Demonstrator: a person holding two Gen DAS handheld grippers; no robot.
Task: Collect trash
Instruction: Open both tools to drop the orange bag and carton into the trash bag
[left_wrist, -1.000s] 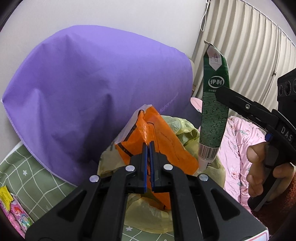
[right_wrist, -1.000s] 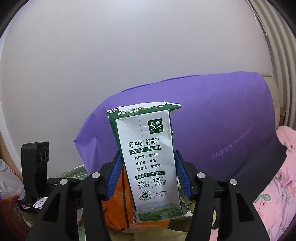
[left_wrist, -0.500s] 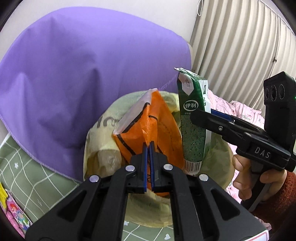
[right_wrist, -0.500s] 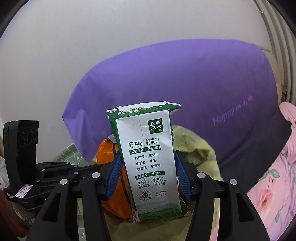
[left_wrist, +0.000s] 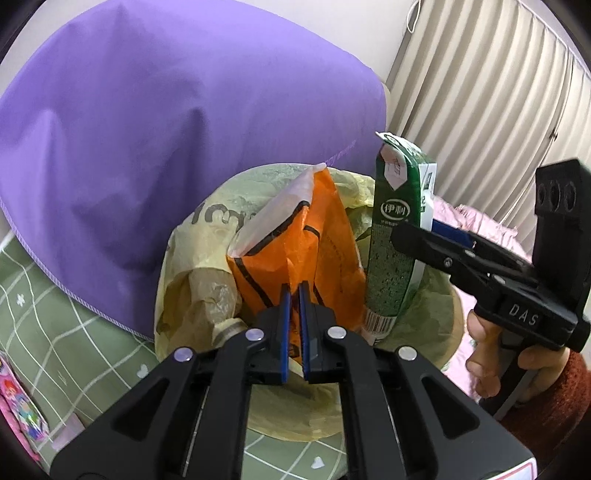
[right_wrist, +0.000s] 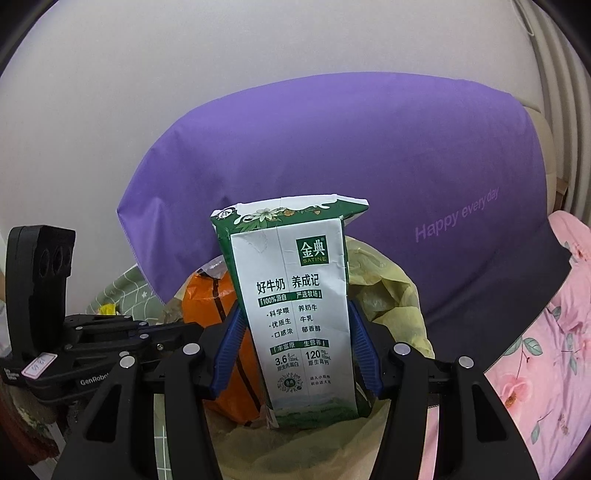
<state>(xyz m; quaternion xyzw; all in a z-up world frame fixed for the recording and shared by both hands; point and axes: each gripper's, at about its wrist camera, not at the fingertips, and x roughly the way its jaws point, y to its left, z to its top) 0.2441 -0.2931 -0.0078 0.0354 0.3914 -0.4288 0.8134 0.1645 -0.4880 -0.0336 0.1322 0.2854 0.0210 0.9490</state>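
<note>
A yellow trash bag (left_wrist: 192, 258) stands open on the bed, also seen in the right wrist view (right_wrist: 399, 295). An orange plastic bag (left_wrist: 317, 243) sits upright inside it. My left gripper (left_wrist: 293, 291) is at the orange bag's near edge. Its jaws are opening: a narrow gap shows between the pads with the orange film in it, no longer pinched. My right gripper (right_wrist: 294, 314) is shut on a green and white milk carton (right_wrist: 295, 295). It holds the carton (left_wrist: 391, 258) upright, its lower end inside the trash bag's mouth, right of the orange bag (right_wrist: 203, 295).
A big purple pillow (left_wrist: 147, 129) leans on the wall just behind the bag. A green checked sheet (left_wrist: 55, 332) lies left, a pink floral quilt (right_wrist: 535, 350) right, and curtains (left_wrist: 480, 92) behind. A pink packet (left_wrist: 18, 406) lies at the far left.
The right gripper came down with the carton, from above the bag into its mouth. The left jaws, pinched on the orange bag before, have parted a little.
</note>
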